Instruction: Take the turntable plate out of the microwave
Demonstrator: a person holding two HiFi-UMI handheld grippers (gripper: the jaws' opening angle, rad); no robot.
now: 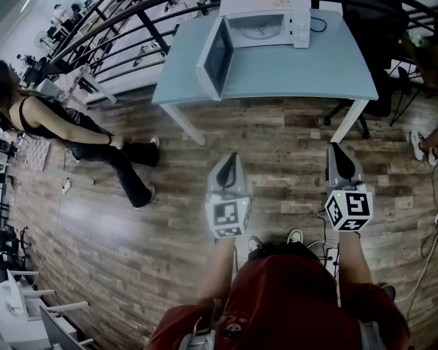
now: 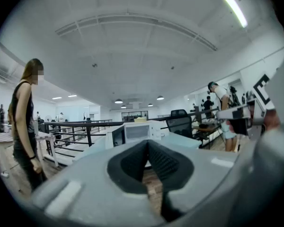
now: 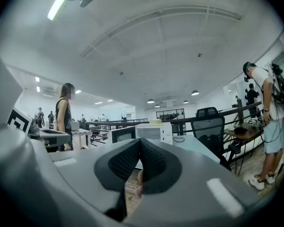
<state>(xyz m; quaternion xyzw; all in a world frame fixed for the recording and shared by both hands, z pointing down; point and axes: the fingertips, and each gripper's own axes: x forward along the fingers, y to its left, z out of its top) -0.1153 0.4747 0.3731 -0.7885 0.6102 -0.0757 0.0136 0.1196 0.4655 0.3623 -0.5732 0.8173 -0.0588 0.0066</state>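
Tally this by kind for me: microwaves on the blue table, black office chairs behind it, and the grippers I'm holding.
Microwave: 1
Black office chair: 1
Grippers: 2, the left gripper and the right gripper, both shut
Total: 4

The microwave point(image 1: 266, 20) is too small in the head view for me to tell whether the turntable plate lies in its open cavity. In the gripper views the closed jaws of my left gripper point(image 2: 147, 145) and right gripper point(image 3: 139, 143) cover its lower front. A person point(image 1: 432, 141) at the head view's right edge is cut off; only a leg and shoes show.
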